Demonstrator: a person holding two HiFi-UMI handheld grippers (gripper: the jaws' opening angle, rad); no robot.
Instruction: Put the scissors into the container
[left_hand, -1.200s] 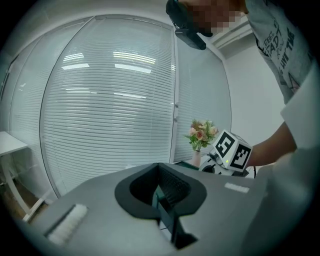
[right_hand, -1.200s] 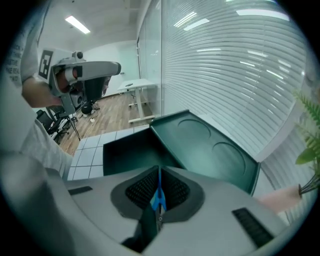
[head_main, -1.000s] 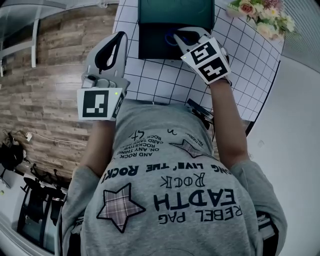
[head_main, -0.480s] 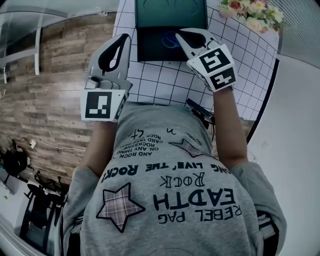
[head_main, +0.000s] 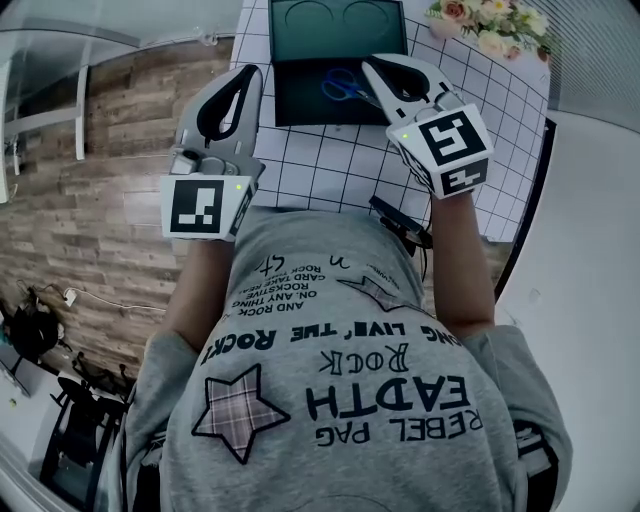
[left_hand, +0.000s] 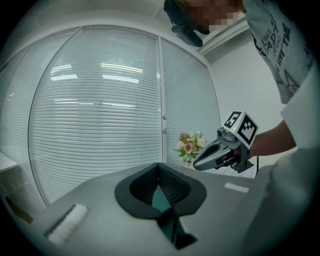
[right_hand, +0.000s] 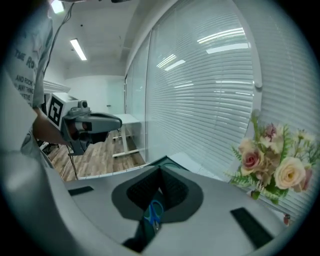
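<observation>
Blue-handled scissors (head_main: 343, 84) lie flat inside the dark green container (head_main: 292, 108) at the far side of the table. My right gripper (head_main: 372, 62) hangs above the container's right part, shut and empty, apart from the scissors. In the right gripper view I see the scissors (right_hand: 154, 214) below, through the gap behind the closed tips of the right gripper (right_hand: 160, 168). My left gripper (head_main: 246, 72) is in the air beside the container's left edge, shut with nothing in it. In the left gripper view the tips of the left gripper (left_hand: 159, 166) meet.
The table (head_main: 330, 170) has a white cloth with a grid pattern. A bunch of flowers (head_main: 490, 25) stands at its far right corner. The container's raised lid (head_main: 335, 15) shows two round recesses. Wooden floor (head_main: 110, 200) lies to the left.
The right gripper has lifted out of the container towards the camera and a little right, leaving the scissors lying inside. The left gripper has risen slightly.
</observation>
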